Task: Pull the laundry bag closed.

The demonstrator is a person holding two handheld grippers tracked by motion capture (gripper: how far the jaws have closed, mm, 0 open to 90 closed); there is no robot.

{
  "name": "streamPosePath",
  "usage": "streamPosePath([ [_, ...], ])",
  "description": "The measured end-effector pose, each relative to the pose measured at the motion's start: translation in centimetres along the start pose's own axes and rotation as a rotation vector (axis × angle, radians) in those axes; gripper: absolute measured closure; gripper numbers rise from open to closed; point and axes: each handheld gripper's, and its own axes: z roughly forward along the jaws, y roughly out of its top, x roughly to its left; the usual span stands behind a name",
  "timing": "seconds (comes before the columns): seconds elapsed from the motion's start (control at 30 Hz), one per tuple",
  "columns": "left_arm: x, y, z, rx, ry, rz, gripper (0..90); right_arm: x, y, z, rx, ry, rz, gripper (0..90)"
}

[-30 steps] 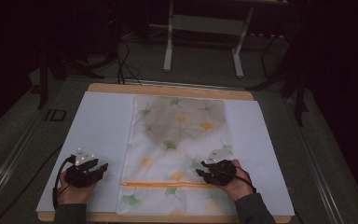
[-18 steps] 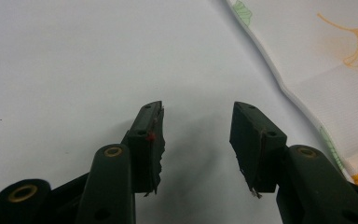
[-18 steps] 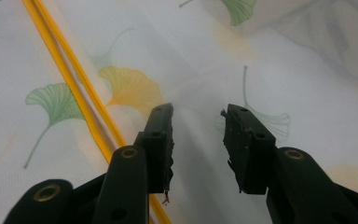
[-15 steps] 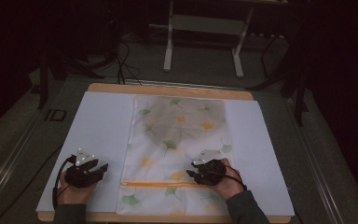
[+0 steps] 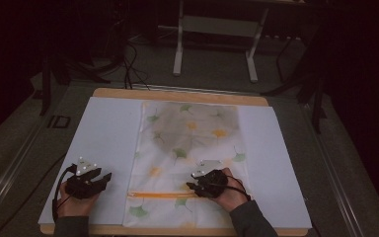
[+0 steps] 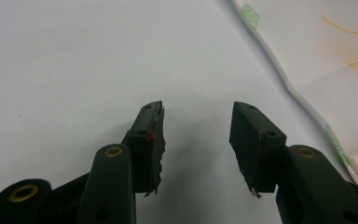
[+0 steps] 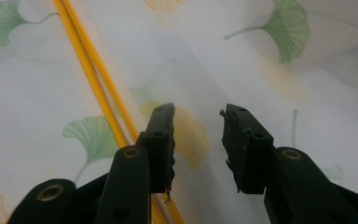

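A pale fabric bag [image 5: 192, 133] printed with green and yellow ginkgo leaves lies flat in the middle of the table, an orange zipper [image 5: 158, 194] running across its near end. My right gripper [image 5: 192, 181] hovers over the bag just beside the zipper [image 7: 88, 65]. Its jaws [image 7: 198, 114] are open and have just been closing a little, with nothing between them but the flat cloth below. My left gripper [image 5: 106, 177] rests open over the white sheet [image 6: 74, 56], left of the bag's edge [image 6: 335, 60], with nothing between its jaws [image 6: 198, 112].
A white sheet [image 5: 108, 128] covers the wooden table [image 5: 177, 94], with bare strips on both sides of the bag. Behind the table stand a white frame's legs [image 5: 180, 54] and cables on a dark floor.
My right gripper has slid left across the bag, closer to the zipper's middle, and its jaws have narrowed slightly. The left gripper has stayed put.
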Motion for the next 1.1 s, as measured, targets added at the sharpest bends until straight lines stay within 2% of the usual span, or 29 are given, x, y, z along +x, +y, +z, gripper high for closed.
streamPosePath([
  [0.23, 0.2, 0.0, -0.1, -0.002, 0.005, -0.001, 54.6, 0.6, 0.9, 0.7, -0.002, 0.027, -0.025, 65.6],
  [0.3, 0.2, 0.0, -0.2, -0.001, 0.007, 0.000, 54.7, 1.0, 1.2, 1.0, 0.003, 0.054, -0.043, 64.8],
  [0.4, 0.2, -0.1, -0.1, -0.001, 0.005, 0.001, 54.6, 1.4, 1.5, 1.4, 0.005, 0.067, -0.059, 64.8],
  [1.1, 0.1, 0.1, -0.2, 0.009, 0.000, 0.016, 54.8, 3.2, 3.9, 3.7, -0.013, 0.121, -0.084, 63.9],
])
